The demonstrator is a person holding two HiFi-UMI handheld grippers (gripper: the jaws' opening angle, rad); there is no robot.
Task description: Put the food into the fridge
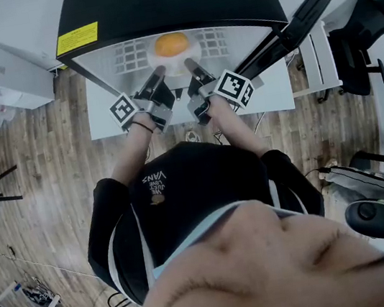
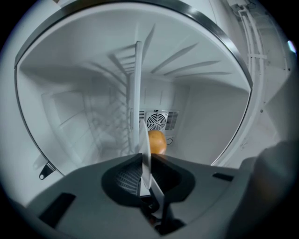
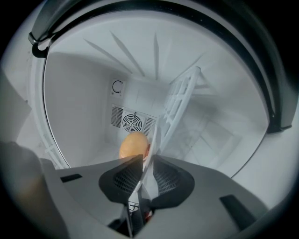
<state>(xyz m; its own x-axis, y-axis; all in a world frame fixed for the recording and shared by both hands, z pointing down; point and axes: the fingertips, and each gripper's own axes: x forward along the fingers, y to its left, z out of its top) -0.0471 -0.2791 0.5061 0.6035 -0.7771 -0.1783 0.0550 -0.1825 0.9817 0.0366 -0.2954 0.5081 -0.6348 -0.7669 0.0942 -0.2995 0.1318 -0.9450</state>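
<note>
An orange lies on a white plate inside the open fridge, over its wire shelf. My left gripper is shut on the plate's left rim; in the left gripper view the thin rim is pinched between the jaws, with the orange beyond. My right gripper is at the right rim. In the right gripper view the rim stands between the jaws with a small gap beside it, so they look open. The orange sits just ahead.
The fridge's back wall carries a round fan grille. The black fridge door stands open to the right. A white table lies under the fridge front, and an office chair is further right.
</note>
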